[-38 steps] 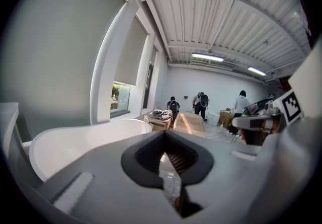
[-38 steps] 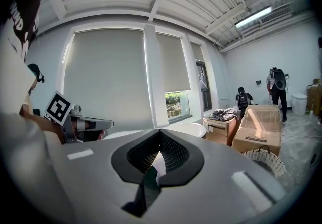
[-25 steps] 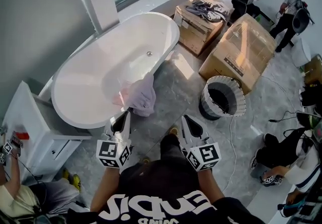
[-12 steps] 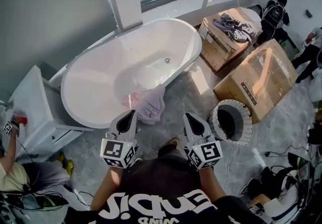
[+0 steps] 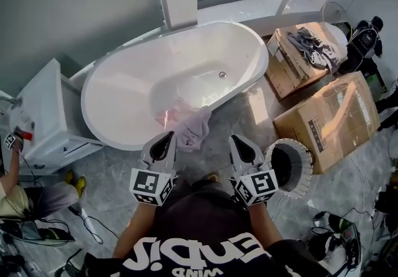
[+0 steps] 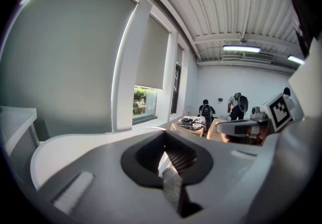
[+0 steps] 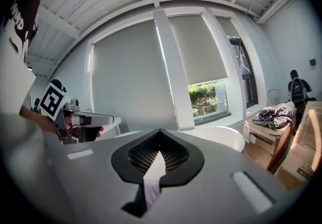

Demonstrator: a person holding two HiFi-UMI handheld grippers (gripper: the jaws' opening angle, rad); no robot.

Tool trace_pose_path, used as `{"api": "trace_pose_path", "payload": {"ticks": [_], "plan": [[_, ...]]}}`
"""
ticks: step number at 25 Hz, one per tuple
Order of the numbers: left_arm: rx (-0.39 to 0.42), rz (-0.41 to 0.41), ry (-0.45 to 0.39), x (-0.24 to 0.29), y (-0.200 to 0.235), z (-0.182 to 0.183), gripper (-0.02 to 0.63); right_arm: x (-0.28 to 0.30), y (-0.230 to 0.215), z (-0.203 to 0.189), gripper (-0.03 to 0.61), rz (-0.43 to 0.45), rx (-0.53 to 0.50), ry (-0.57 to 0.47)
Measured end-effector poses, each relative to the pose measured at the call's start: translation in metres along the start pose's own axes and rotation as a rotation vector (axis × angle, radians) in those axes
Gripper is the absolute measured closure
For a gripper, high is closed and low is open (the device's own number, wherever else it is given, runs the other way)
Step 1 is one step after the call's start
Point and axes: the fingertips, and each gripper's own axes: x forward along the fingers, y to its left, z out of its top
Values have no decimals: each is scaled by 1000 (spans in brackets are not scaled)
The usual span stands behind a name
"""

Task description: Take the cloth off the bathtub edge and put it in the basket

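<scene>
Cloth (image 5: pixel 191 127) drapes the bathtub's (image 5: pixel 106 131) near edge; left gripper (image 5: pixel 168 137) and right gripper (image 5: pixel 240 141) hover beside the bathtub, jaws pressed together, empty.

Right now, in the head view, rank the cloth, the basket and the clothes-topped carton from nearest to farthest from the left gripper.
1. Cloth, draped on the tub edge just ahead of the left gripper.
2. Basket, on the floor, right of the right gripper.
3. Clothes-topped carton, far right, beyond the tub's end.

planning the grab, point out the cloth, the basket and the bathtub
cloth (image 5: pixel 195 129), head view, fold hanging over the edge
basket (image 5: pixel 303 173), head view, white rim
bathtub (image 5: pixel 137 83), head view, bare inner wall
</scene>
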Motion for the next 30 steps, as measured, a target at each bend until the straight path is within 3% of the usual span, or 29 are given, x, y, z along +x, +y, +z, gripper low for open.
{"api": "trace_pose_path", "payload": {"ticks": [8,18,24,30], "plan": [[0,43,21,11,31,-1,617,34,11,8,572,47,-17,10],[-9,30,36,25,48,-7,615,60,12,9,572,67,-21,26],[-21,19,59,30,51,-15,563,69,16,2,572,86,-22,45],[-51,41,72,30,54,-21,442,73,12,0,572,98,-21,55]]}}
